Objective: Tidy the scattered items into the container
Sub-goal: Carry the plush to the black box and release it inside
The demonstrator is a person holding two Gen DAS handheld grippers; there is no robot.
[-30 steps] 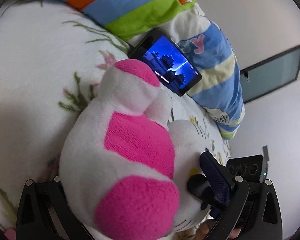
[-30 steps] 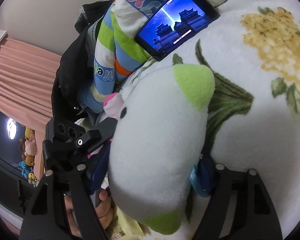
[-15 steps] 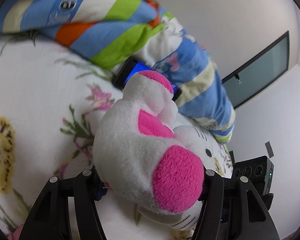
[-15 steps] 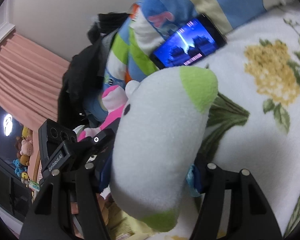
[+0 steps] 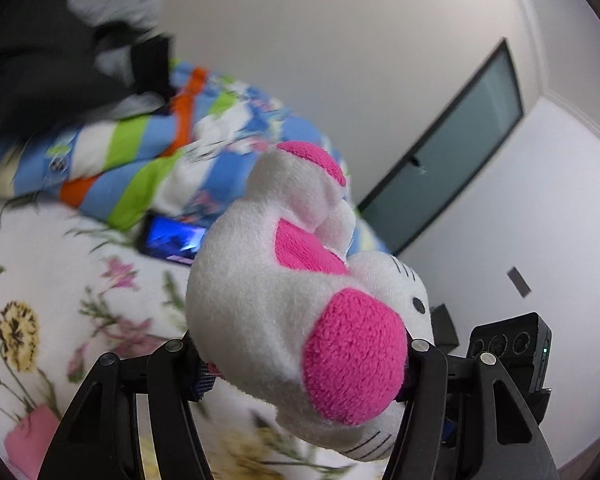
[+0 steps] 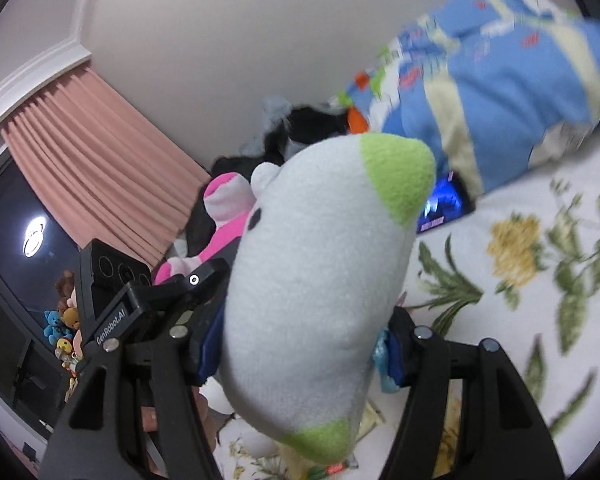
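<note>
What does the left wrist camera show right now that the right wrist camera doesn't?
Only the left wrist view: the left gripper shut on the pink and white plush, and a dark wall panel. Only the right wrist view: the right gripper shut on the green-tipped white plush, pink curtains and shelf toys. Both: the lit phone on the floral blanket, against the striped bedding.

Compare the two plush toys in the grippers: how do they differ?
Colour: the pink plush toy is white with hot-pink patches; the green plush toy is white with lime-green tips.
Holder: the pink one sits clamped in the left gripper, the green one in the right gripper.
Face: the pink one shows whiskers and an eye; the green one shows only a dark eye spot.
Shared: both soft, mostly white, gripped and held above the floral blanket.
</note>
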